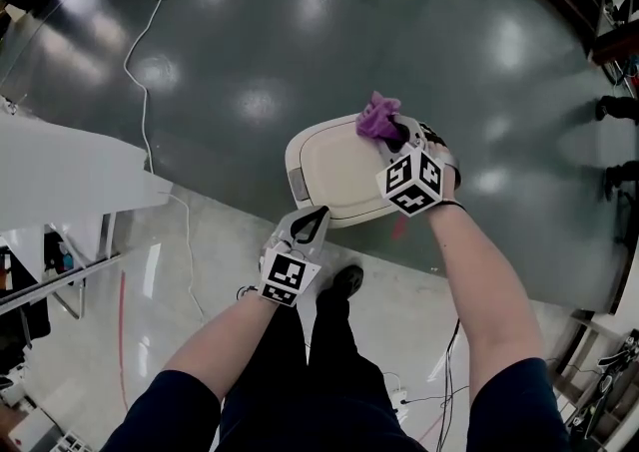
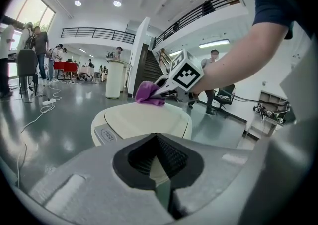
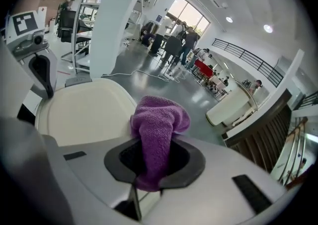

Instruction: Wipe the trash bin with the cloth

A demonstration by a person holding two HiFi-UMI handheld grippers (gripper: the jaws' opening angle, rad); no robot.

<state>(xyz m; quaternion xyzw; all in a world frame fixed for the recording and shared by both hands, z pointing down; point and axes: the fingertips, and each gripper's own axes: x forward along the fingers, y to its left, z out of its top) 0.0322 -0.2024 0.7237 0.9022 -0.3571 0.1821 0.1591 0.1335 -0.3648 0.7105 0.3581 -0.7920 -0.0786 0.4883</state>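
The right gripper (image 1: 397, 141) is clamped on a bunched purple cloth (image 3: 158, 129), which sticks out past the jaws in a soft wad. That wad rests on the far right edge of the cream lid of the trash bin (image 1: 334, 176). The left gripper (image 1: 318, 216) has its jaws together with nothing between them. It hangs at the bin's near edge, pointing across the lid toward the cloth; whether it touches the bin I cannot tell. The bin stands on a glossy dark floor (image 1: 300, 31), just beyond the person's black shoe (image 1: 345, 281). A white cable (image 1: 140, 71) trails over the floor, far left.
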